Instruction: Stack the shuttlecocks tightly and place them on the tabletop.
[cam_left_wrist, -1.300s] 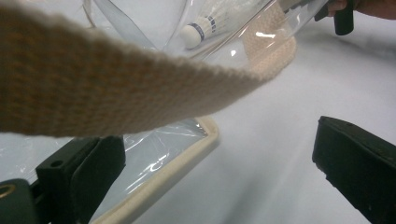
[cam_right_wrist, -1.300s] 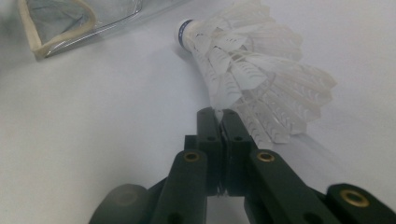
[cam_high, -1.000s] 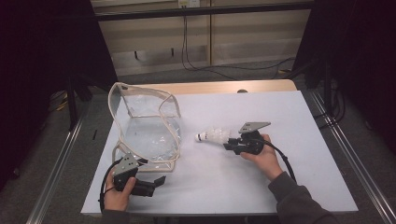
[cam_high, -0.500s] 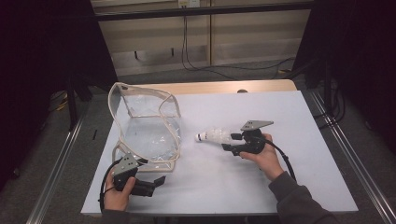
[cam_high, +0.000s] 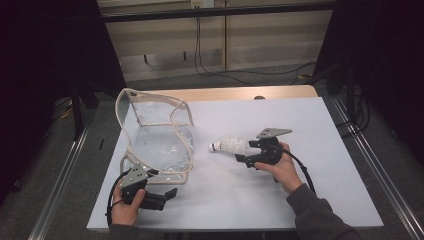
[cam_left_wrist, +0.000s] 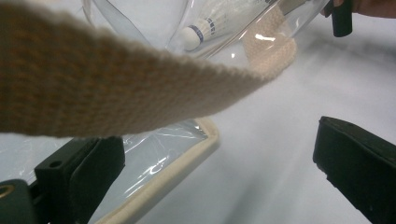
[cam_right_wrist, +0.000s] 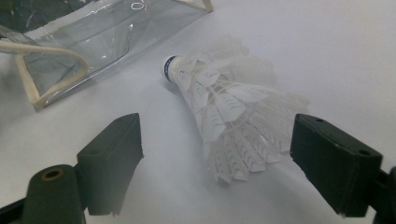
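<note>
Shuttlecock let go beside the bag

The right gripper had just been opening; its jaws stood wide, the shuttlecock lying loose between them on the table. The left gripper gaped open at the clear bag.

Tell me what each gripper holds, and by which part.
Nothing. The right gripper has just been opening, its fingers off the shuttlecock lying between them; the left gripper is open.

Dim rm, pale table, grey floor
</note>
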